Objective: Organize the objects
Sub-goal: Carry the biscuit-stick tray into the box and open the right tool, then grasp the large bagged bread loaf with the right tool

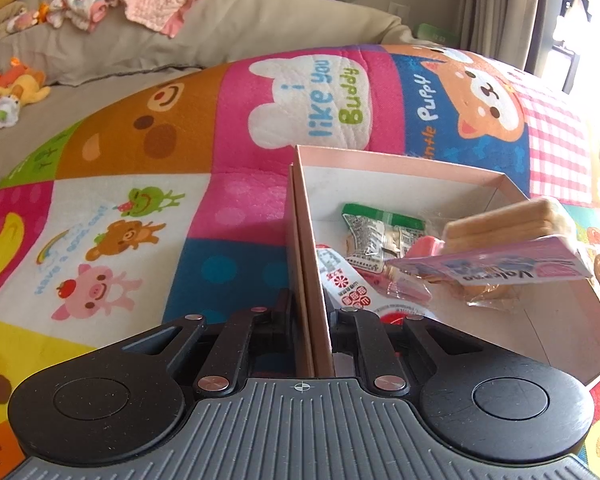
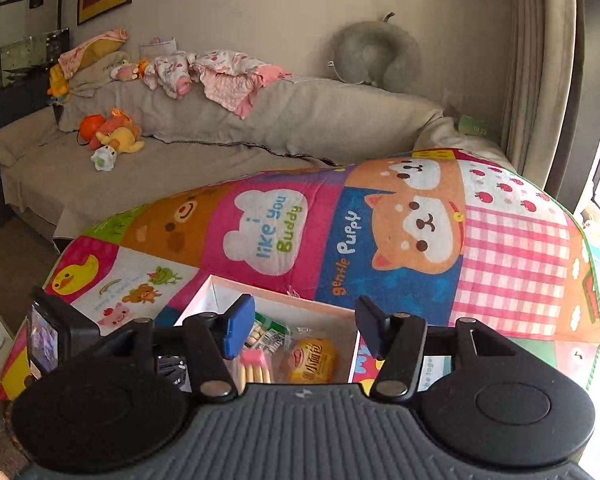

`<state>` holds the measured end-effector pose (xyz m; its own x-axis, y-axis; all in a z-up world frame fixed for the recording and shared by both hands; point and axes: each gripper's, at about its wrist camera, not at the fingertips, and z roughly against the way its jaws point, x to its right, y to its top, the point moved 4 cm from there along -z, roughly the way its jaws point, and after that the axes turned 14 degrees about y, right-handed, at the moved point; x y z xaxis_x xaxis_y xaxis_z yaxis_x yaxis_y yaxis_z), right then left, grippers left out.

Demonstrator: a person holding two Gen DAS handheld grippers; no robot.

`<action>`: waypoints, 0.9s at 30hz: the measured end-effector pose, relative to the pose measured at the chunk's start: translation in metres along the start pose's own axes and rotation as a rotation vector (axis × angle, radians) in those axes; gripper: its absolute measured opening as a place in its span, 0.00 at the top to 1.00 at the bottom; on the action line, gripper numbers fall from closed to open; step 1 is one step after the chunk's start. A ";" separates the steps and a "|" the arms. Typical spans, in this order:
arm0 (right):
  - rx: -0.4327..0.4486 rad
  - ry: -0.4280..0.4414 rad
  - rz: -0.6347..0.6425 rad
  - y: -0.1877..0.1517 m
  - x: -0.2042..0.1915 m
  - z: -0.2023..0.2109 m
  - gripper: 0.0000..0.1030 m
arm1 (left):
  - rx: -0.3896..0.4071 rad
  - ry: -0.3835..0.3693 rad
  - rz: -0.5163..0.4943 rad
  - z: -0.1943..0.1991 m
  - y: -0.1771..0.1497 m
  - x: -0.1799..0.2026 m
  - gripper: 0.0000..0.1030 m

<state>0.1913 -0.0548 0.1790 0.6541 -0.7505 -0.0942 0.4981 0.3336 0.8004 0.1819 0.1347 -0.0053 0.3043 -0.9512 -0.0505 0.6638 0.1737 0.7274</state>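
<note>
The left gripper [image 1: 312, 320] is clamped on the near wall of the pink cardboard box [image 1: 400, 160], one finger outside and one inside, apparently to keep the light box from sliding on the soft patchwork play mat [image 1: 140, 208] while snacks go in. Just ahead of it and to its right, inside the box, lie a green-edged packet [image 1: 380, 224], a white packet with red print [image 1: 344, 280] and a pink wafer pack [image 1: 496, 256], which sits tilted above the others; whether it rests on them or hangs in mid-air cannot be told. The right gripper [image 2: 300, 328] hovers above the box with its blue pads [image 2: 238, 330] apart and nothing between them, which suggests an item has been let go. Directly below it sit biscuit sticks with pink tips [image 2: 256, 368] and a yellow bun packet [image 2: 312, 360]. Beyond both grippers a sofa [image 2: 180, 168] carries soft toys.
</note>
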 end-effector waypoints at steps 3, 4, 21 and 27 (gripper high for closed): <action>-0.019 -0.039 -0.009 -0.019 0.013 0.001 0.36 | 0.002 0.002 -0.004 0.000 -0.001 -0.001 0.86; -0.027 -0.058 -0.010 -0.027 0.019 0.002 0.35 | 0.002 0.001 -0.003 0.001 0.000 -0.001 0.86; -0.109 -0.289 -0.288 -0.168 0.135 -0.025 0.24 | 0.000 0.008 -0.011 0.000 -0.002 0.000 0.87; 0.005 -0.251 -0.402 -0.188 0.145 -0.007 0.19 | -0.002 0.011 -0.014 -0.001 -0.003 0.001 0.87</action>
<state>0.1961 -0.2224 0.0111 0.2521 -0.9344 -0.2517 0.6804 -0.0138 0.7327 0.1813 0.1334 -0.0082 0.3028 -0.9506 -0.0682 0.6697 0.1613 0.7249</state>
